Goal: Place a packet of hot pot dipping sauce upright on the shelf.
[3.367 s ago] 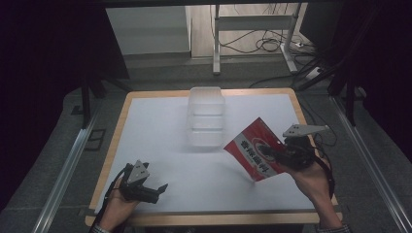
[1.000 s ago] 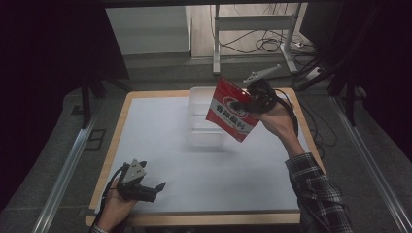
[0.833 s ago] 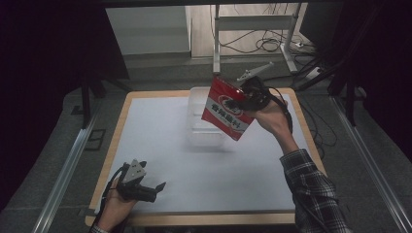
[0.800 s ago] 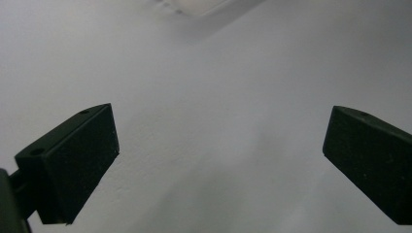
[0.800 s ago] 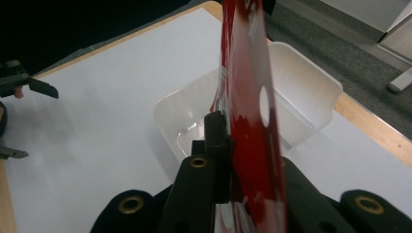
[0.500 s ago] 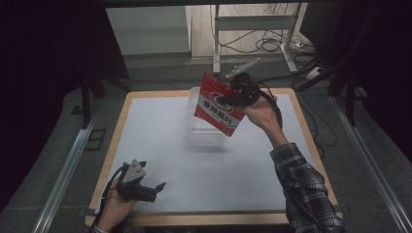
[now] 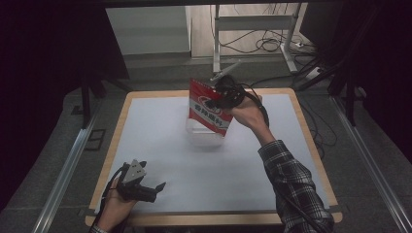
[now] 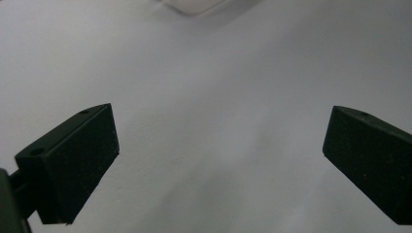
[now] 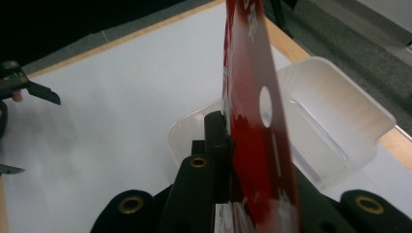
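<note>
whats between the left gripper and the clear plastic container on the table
Nothing: in the high view only bare white table top runs from the left gripper to the clear container. The left gripper view shows the same bare surface.

The packet (image 7: 210, 108) is red with white lettering and a black mark, and the container (image 9: 335, 121) is clear and frosty white. The counter (image 7: 165, 121) is white with a light wooden rim, the jaws are black, and the sleeve (image 7: 296, 184) is a dark plaid with pale lines.
</note>
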